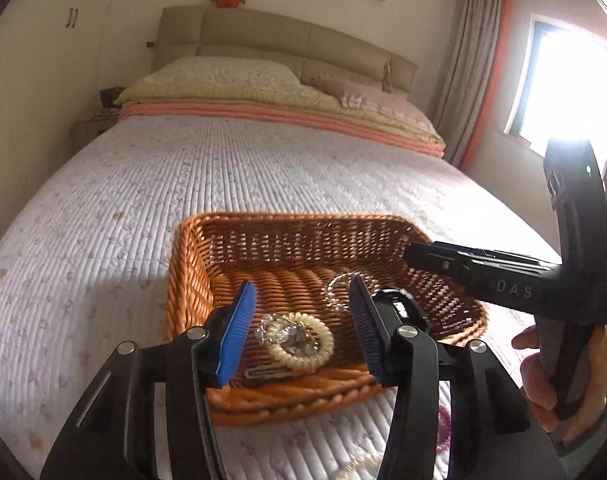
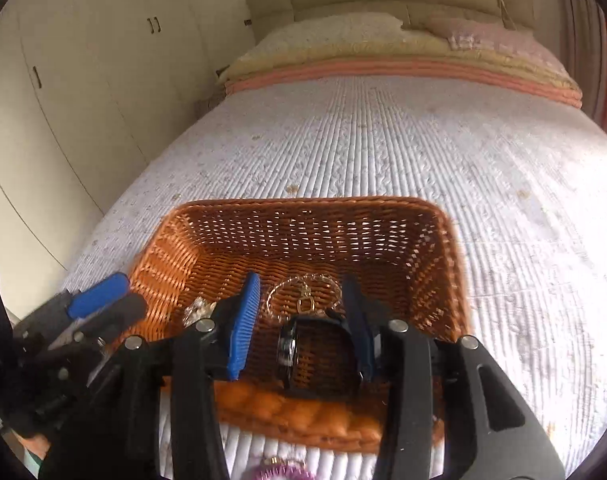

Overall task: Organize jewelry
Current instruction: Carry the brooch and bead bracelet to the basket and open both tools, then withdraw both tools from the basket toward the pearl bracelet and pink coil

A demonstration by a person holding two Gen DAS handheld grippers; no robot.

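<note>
A brown wicker basket [image 1: 191,280] sits on the bed. In it lie a pearl bracelet [image 1: 323,344] around a crystal piece [image 1: 279,334], a flat hair clip [image 1: 263,372], a thin chain bracelet [image 2: 303,292] and a black watch [image 2: 291,344]. My left gripper [image 1: 303,304] is open over the near end of the basket, its blue pads on either side of the pearl bracelet and clear of it. My right gripper [image 2: 303,300] is open too; the watch lies between its pads, inside the basket's near wall. The right gripper's black body [image 1: 503,280] reaches in from the right, held by a hand [image 1: 543,376].
The basket rests on a white quilted bedspread [image 1: 183,168], with pillows and folded blankets [image 1: 263,96] at the headboard. A purple beaded piece [image 2: 281,472] and a pearl strand [image 1: 359,464] lie on the quilt in front of the basket. Wardrobe doors [image 2: 83,80] on the left, a bright window [image 1: 563,92] on the right.
</note>
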